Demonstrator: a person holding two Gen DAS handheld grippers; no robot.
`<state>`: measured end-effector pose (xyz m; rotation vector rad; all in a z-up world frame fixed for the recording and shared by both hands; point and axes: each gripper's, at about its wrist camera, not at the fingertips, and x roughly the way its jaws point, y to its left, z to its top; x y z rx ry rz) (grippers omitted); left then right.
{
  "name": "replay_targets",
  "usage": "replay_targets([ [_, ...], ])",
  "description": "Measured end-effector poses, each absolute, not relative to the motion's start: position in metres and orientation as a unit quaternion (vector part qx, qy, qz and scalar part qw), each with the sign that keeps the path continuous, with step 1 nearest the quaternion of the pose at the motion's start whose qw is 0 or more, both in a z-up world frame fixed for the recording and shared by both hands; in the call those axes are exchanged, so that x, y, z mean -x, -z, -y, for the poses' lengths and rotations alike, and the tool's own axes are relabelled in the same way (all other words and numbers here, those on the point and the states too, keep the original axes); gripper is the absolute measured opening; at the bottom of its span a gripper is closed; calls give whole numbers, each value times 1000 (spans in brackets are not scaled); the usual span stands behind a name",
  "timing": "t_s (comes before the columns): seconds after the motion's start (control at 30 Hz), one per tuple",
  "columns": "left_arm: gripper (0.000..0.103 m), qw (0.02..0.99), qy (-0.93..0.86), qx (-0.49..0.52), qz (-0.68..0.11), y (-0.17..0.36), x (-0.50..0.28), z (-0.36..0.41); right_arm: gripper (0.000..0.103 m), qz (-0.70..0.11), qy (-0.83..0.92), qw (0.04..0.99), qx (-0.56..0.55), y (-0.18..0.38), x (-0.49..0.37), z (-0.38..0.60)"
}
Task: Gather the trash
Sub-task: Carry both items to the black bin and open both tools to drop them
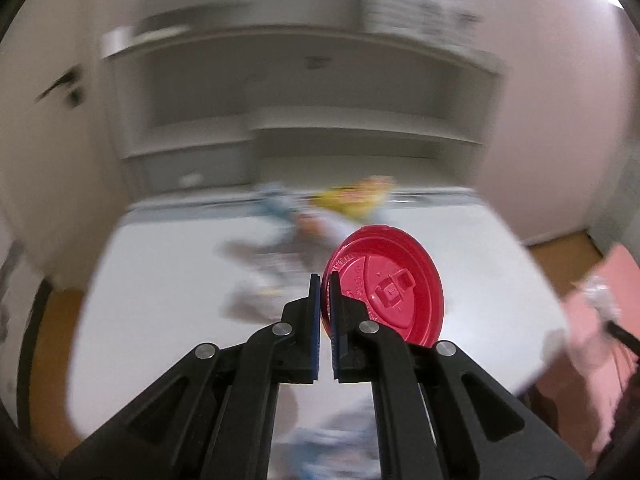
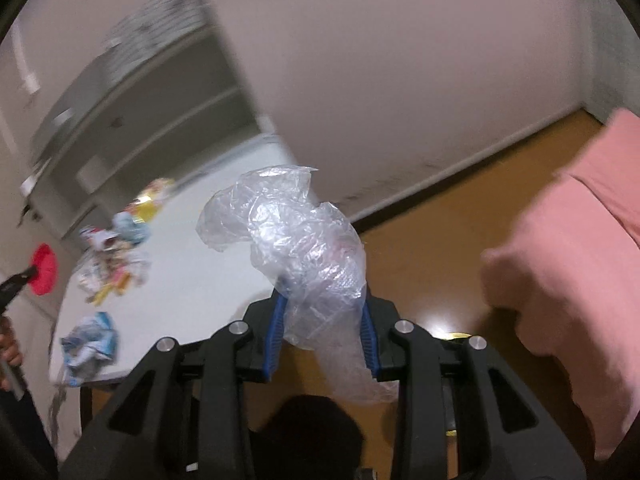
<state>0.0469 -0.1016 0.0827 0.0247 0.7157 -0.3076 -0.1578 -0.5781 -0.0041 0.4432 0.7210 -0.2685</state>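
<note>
A: Pinching hard, the left gripper (image 1: 325, 280) has its fingers (image 1: 315, 320) closed on the red lid's (image 1: 386, 284) rim, lifted clear of the worktop (image 1: 168, 280).

B: And the right gripper (image 2: 324, 320)?

A: Its fingers clamp a crumpled clear plastic bag (image 2: 304, 240), held over the floor (image 2: 440, 248). Probably both are bound for a bin. Wrappers (image 2: 112, 260) remain on the worktop.

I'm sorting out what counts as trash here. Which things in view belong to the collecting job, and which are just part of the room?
Part of the job:
- red cup lid, pinched in the left gripper
- crumpled clear plastic, clamped in the right gripper
- wrappers on the white table
- blue-white crumpled paper

Just there:
- white table
- grey shelf unit
- pink cloth
</note>
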Motion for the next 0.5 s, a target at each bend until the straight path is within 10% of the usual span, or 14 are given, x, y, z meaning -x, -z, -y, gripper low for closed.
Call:
replay_targets([
  [0.5, 3, 780, 465, -160, -386, 23, 96, 452, 33, -432, 282, 795, -320, 173, 246, 704],
])
